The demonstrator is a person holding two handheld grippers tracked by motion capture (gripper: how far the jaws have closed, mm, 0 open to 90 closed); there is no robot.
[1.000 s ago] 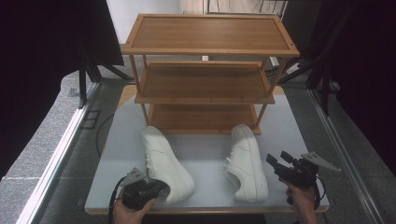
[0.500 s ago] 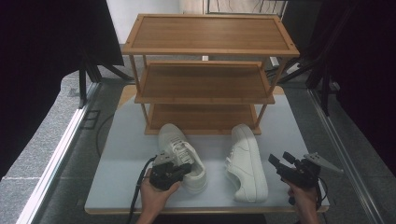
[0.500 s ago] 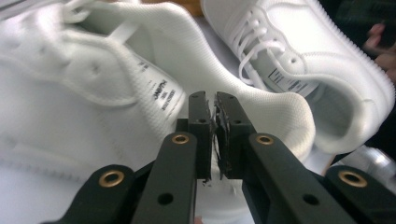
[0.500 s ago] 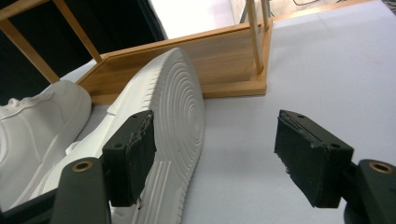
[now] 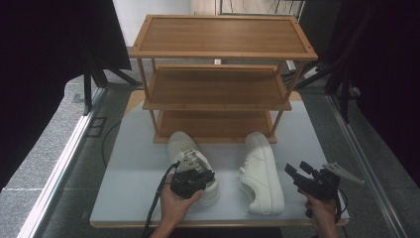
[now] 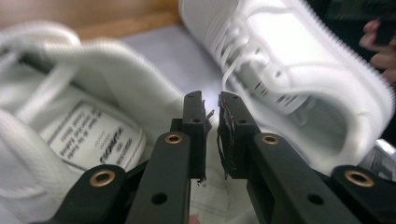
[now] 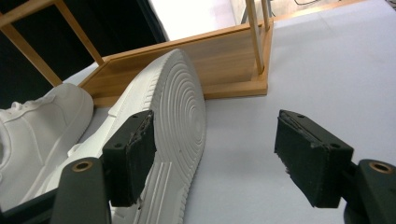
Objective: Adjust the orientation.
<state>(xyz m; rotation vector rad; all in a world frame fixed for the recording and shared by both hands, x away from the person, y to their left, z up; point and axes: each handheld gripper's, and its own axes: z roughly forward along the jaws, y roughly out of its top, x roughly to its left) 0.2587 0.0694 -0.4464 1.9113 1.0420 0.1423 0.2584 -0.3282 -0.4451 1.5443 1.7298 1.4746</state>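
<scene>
Across the upper middle of the high view we see a three-tier wooden rack standing on a pale table. Below it, two white shoes lie on the table: the left shoe at centre and the right shoe just right of centre, tipped on its side. Over the left shoe's heel we hold the left gripper; its jaws have just been opening and stand slightly parted, nothing clamped between them. At lower right, the right gripper has its fingers spread wide beside the right shoe's sole.
</scene>
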